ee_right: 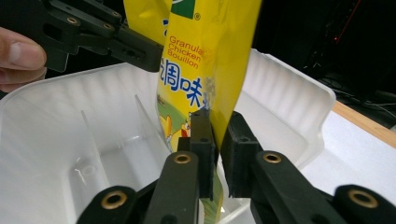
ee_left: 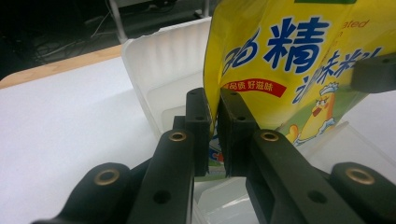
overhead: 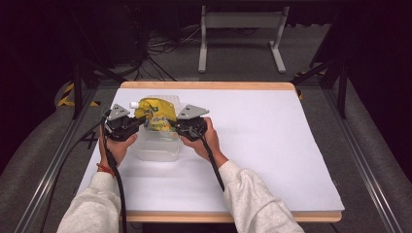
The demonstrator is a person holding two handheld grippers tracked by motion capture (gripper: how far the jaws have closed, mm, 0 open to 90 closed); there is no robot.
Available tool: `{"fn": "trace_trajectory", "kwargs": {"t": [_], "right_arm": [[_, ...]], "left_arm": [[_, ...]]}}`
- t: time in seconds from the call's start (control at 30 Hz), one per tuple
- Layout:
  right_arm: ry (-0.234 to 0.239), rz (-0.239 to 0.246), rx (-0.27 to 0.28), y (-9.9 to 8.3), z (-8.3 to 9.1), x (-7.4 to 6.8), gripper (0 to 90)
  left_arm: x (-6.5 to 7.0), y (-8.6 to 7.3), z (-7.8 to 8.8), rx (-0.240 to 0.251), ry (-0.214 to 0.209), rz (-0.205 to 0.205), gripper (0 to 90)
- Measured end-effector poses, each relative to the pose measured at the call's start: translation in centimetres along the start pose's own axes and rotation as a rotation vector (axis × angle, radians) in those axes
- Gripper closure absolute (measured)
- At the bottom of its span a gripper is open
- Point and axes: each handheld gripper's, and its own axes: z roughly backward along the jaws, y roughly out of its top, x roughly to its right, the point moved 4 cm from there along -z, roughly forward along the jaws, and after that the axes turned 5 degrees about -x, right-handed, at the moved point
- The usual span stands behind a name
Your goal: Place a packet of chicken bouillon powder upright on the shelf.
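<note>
A yellow chicken-bouillon pouch [overhead: 156, 112] with a white cap stands tilted in a clear plastic container [overhead: 158, 153] on the white table. My left gripper [overhead: 142, 120] reaches its left edge and my right gripper [overhead: 171, 124] its right edge. In the left gripper view, the pouch's edge [ee_left: 289, 51] runs between my left gripper's [ee_left: 215, 116] jaws, with a narrow gap showing beside it. In the right gripper view, the pouch [ee_right: 205, 56] hangs likewise between my right gripper's [ee_right: 218, 135] jaws, lying against one pad and apart from the other. Both stand slightly open around the pouch.
The container's ribbed walls [ee_right: 289, 98] rise around the pouch, with thin dividers inside. The white sheet [overhead: 262, 145] covers the wooden table, wide and bare to the right. Beyond the far edge are a white stand [overhead: 240, 29] and cables on the floor.
</note>
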Motion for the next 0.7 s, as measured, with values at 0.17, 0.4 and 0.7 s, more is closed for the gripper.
{"fn": "trace_trajectory", "kwargs": {"t": [0.17,0.4,0.7], "right_arm": [[-0.007,0.0,0.013,-0.2,0.6,-0.1,84.3],[-0.004,-0.011,0.037,-0.3,1.8,0.4,84.9],[0.001,0.025,0.008,-0.3,2.2,0.3,88.7]], "left_arm": [[0.2,0.1,0.0,-0.014,0.024,-0.012,82.5],[0.2,0.3,-0.1,-0.024,0.048,-0.025,82.4],[0.2,0.3,0.3,-0.009,0.07,-0.016,77.7]]}}
